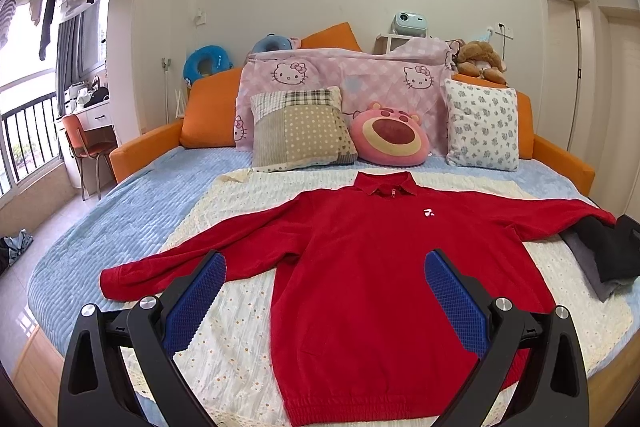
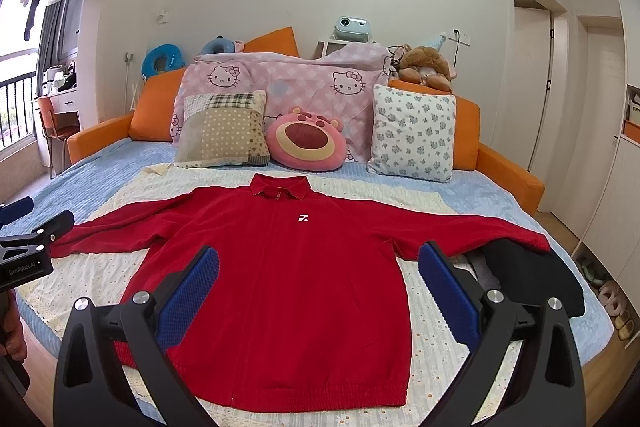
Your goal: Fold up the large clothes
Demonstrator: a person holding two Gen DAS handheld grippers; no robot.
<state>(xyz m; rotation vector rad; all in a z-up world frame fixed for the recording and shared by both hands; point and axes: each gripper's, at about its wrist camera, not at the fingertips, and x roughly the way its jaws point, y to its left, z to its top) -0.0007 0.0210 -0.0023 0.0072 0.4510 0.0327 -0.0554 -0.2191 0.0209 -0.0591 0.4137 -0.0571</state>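
On bed (image 1: 120, 211), atop cream cover (image 1: 240, 339), we see red jacket (image 1: 372, 267) flat, right cuff hidden behind dark clothes (image 2: 532, 275). Left gripper (image 1: 324, 263), right gripper (image 2: 318, 259) spread, empty above hem.

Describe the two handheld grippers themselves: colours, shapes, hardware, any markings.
Both the left gripper and right gripper have black, angular linkage frames with triangular cut-outs and round silver pivot bolts. Their fingers carry blue, finely dimpled rectangular pads. Seen from the right wrist view, the left gripper's body bears white "GenRobot.AI" lettering.

Both wrist cams at bed foot, facing headboard; share red jacket (image 1: 360, 267).
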